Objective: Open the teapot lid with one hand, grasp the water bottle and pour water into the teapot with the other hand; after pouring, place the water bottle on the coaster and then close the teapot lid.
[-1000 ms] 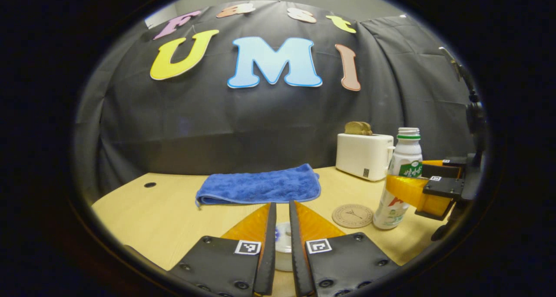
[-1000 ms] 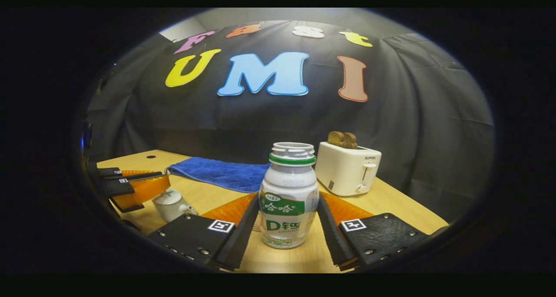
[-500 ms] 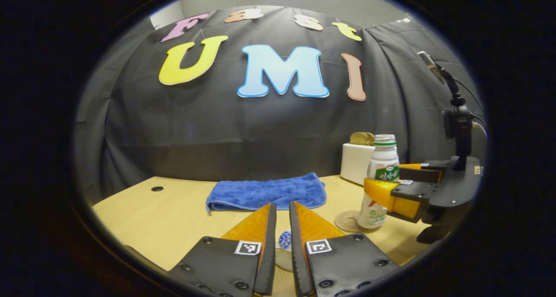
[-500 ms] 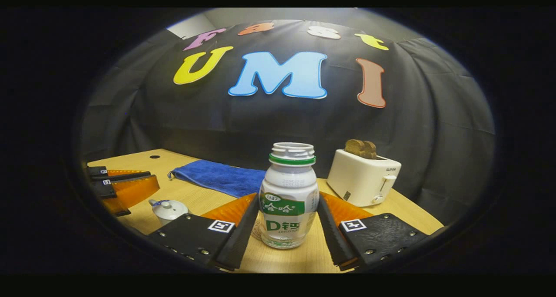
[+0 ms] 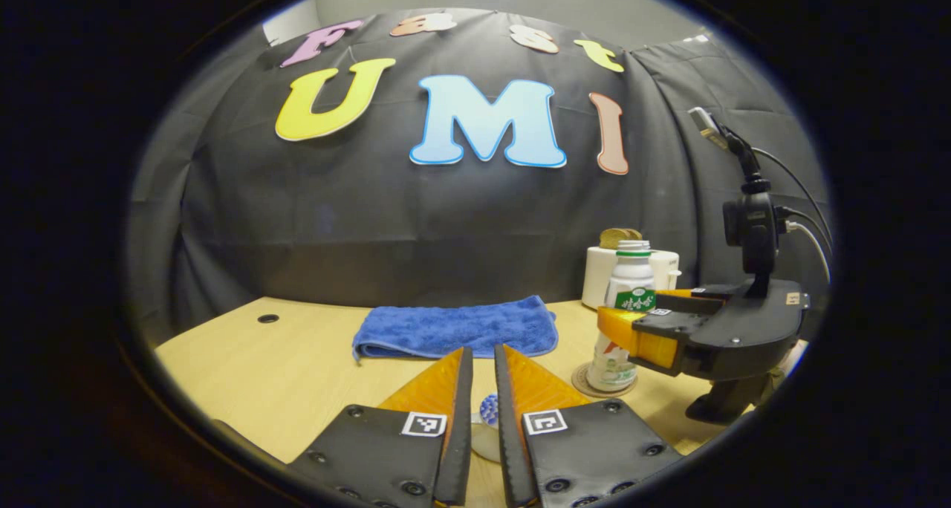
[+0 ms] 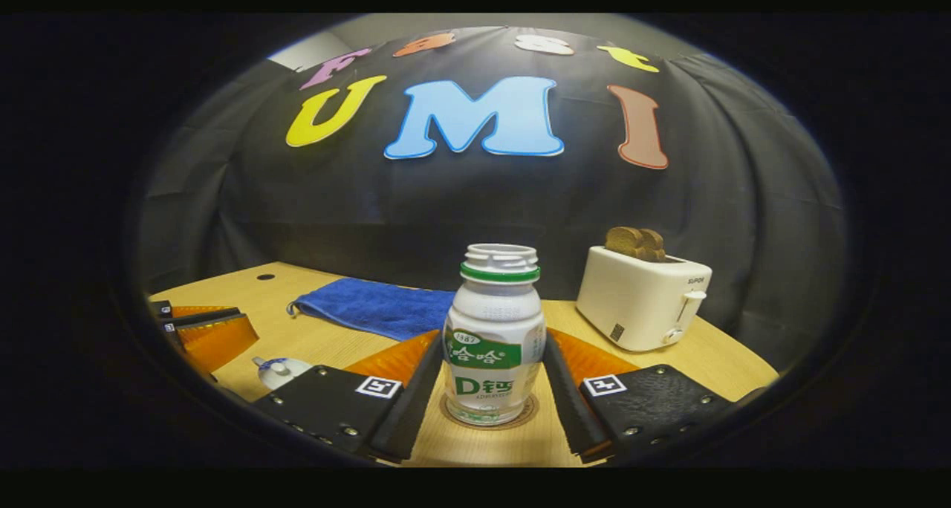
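Observation:
The white water bottle (image 6: 494, 322), uncapped with a green neck ring, stands upright on the round coaster (image 6: 487, 421). My right gripper (image 6: 494, 337) is shut on its sides. From the left gripper view the bottle (image 5: 622, 322) and coaster (image 5: 583, 382) are at the right, with the right gripper (image 5: 628, 307) around the bottle. The white teapot (image 6: 278, 370) sits at the lower left with its lid on. My left gripper (image 6: 247, 322) hangs above and left of it, apart. In its own view the left gripper (image 5: 481, 350) is shut on nothing, with the teapot (image 5: 483, 440) just below.
A blue towel (image 5: 457, 330) lies folded at the back of the wooden table (image 5: 282, 367). A white toaster (image 6: 643, 307) with bread slices stands at the back right, behind the bottle. A small hole (image 5: 267, 318) marks the table's back left.
The right gripper carried the bottle sideways until it stood on the coaster. The left gripper rose and drew back from the teapot lid, fingers still together.

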Action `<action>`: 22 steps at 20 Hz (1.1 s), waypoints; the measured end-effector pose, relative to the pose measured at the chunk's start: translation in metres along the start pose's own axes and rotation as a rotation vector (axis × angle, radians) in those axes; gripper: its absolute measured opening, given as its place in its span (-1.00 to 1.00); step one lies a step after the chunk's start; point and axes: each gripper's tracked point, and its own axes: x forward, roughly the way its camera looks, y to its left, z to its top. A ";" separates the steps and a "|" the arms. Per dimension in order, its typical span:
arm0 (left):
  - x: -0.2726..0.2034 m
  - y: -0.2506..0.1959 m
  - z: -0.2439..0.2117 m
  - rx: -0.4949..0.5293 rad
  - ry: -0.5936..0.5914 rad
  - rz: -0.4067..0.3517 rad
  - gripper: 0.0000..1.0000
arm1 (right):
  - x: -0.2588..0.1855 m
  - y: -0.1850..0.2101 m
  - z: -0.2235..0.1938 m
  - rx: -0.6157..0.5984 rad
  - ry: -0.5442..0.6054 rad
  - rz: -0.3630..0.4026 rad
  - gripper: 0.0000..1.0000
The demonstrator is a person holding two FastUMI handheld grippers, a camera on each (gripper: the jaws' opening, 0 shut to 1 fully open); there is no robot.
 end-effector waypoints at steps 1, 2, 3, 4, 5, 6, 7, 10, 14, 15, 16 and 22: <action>0.000 0.000 0.000 0.000 0.001 -0.001 -0.53 | 0.001 0.000 0.000 0.000 0.001 -0.001 0.48; 0.000 -0.001 -0.001 0.000 0.002 -0.002 -0.34 | 0.001 0.000 -0.001 -0.003 -0.001 -0.002 0.48; -0.001 -0.001 -0.001 -0.001 0.003 -0.002 -0.34 | 0.002 -0.001 0.000 -0.009 0.000 -0.006 0.53; 0.000 -0.001 -0.002 -0.003 0.005 -0.004 -0.34 | 0.002 -0.002 -0.001 -0.011 -0.002 -0.006 0.55; 0.000 -0.002 -0.002 -0.004 0.006 -0.005 -0.34 | 0.002 -0.001 0.000 -0.014 0.000 -0.007 0.58; 0.000 -0.002 -0.003 -0.004 0.007 -0.005 -0.34 | 0.001 -0.002 0.000 -0.019 -0.002 -0.010 0.58; 0.000 -0.002 -0.003 -0.004 0.007 -0.004 -0.34 | 0.001 -0.003 0.001 -0.021 -0.004 -0.012 0.66; -0.001 -0.002 -0.001 -0.006 0.002 -0.004 -0.34 | -0.002 -0.004 0.002 -0.006 -0.011 -0.006 0.88; -0.005 -0.003 0.005 -0.012 -0.013 -0.005 -0.36 | -0.012 -0.009 0.002 0.035 -0.016 -0.003 0.90; -0.007 -0.003 0.007 -0.013 -0.018 -0.004 -0.36 | -0.015 -0.010 0.003 0.047 -0.018 0.002 0.90; -0.010 -0.005 0.009 -0.015 -0.026 -0.005 -0.36 | -0.020 -0.013 0.004 0.051 -0.023 -0.003 0.90; -0.040 -0.017 0.014 -0.041 -0.062 -0.006 -0.37 | -0.059 -0.020 0.008 0.060 -0.065 -0.001 0.90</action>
